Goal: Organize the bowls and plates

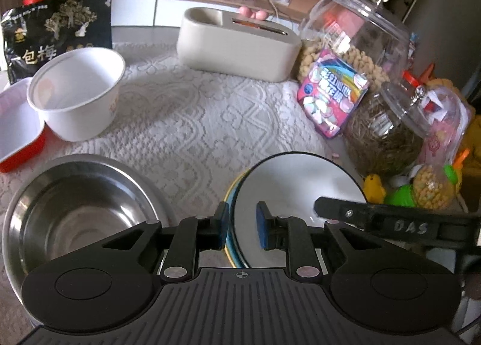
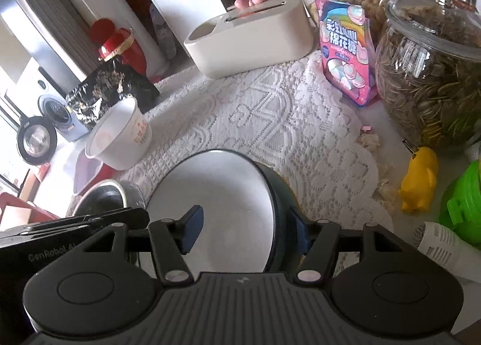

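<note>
A white plate with a dark rim (image 1: 297, 185) sits on a lace cloth, stacked on another plate with a yellow-blue edge (image 1: 233, 191). My left gripper (image 1: 243, 224) straddles the stack's left rim, jaws a little apart. My right gripper (image 2: 249, 226) straddles the plate (image 2: 216, 194) at its right rim, jaws wide; its finger (image 1: 345, 209) shows in the left wrist view. A steel bowl (image 1: 75, 212) sits left of the plates. A white paper bowl (image 1: 78, 92) leans on a red-and-white dish (image 1: 18, 131).
A beige box (image 1: 237, 44) stands at the back. Glass jars of snacks (image 1: 381, 122), a pink candy bag (image 1: 330, 95) and small toys (image 1: 374, 188) crowd the right side. A black snack bag (image 1: 57, 29) stands at the back left.
</note>
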`<state>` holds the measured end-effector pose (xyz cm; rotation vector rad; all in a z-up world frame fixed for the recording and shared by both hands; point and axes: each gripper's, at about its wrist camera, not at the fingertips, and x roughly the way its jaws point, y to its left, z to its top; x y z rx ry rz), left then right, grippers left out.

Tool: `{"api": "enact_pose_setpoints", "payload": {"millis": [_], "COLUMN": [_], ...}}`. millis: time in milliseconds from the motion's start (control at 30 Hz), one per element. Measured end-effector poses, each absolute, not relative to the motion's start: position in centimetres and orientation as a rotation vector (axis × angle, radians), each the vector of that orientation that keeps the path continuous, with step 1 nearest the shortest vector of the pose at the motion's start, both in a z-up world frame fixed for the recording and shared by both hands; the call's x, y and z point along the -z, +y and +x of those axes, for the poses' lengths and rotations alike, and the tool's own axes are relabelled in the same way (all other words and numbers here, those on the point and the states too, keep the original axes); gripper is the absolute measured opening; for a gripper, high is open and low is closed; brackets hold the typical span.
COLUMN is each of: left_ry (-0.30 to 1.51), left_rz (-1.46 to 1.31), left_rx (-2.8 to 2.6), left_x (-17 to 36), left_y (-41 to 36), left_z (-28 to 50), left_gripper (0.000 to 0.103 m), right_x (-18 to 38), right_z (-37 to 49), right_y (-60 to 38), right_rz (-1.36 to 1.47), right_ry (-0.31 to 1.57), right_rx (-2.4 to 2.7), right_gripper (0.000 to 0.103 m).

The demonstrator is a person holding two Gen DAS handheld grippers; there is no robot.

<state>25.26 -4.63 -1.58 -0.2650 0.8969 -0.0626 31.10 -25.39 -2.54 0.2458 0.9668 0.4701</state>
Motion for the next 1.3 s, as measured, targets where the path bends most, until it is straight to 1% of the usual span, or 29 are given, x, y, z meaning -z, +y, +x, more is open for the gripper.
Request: {"api": "enact_pose_setpoints", "payload": {"millis": [167, 267, 400, 567, 667, 833, 967, 1300], "left_ry": [0.933, 0.951, 0.97, 1.007, 1.018, 1.019, 1.019, 1.005], "left_rz": [-0.253, -0.252, -0.256, -0.265, -0.274, -0.268, -0.247, -0.268], "left_rx": [0.048, 0.047, 0.039, 0.059, 0.061, 0.065, 0.049, 0.088], "left_x": [2.7, 3.3, 4.1, 5.3, 5.8, 5.9, 5.9, 5.9], "left_y": [-4.8, -4.8, -4.6, -5.0, -5.1, -5.0, -5.2, -4.8], "left_z": [25.7, 26.0, 26.5, 27.3, 27.8, 28.1, 28.7, 29.2], "left_gripper": [0.022, 0.022, 0.025, 0.024, 0.024, 0.027, 0.031, 0.031], "right_x": [1.6, 1.7, 3.3, 5.6, 5.8, 5.4, 5.0, 5.1], "right_z": [30.7, 30.8, 31.7, 32.7, 32.9, 33.1, 33.5, 33.8], "right_y": [-25.9, -25.9, -25.7, -25.6, -25.0, -24.4, -24.3, -23.7], "right_rz": [0.25, 0.237, 0.213, 0.273, 0.292, 0.279, 0.286, 0.239], "right_ry": [0.906, 0.912, 0.978, 1.096, 1.113, 1.095, 1.062, 1.038], "right_rx": [-0.454, -0.432, -0.377, -0.419, -0.45, -0.445, -0.464, -0.445], "right_gripper": [0.062, 0.063, 0.063, 0.063, 0.063, 0.064, 0.064, 0.065]}}
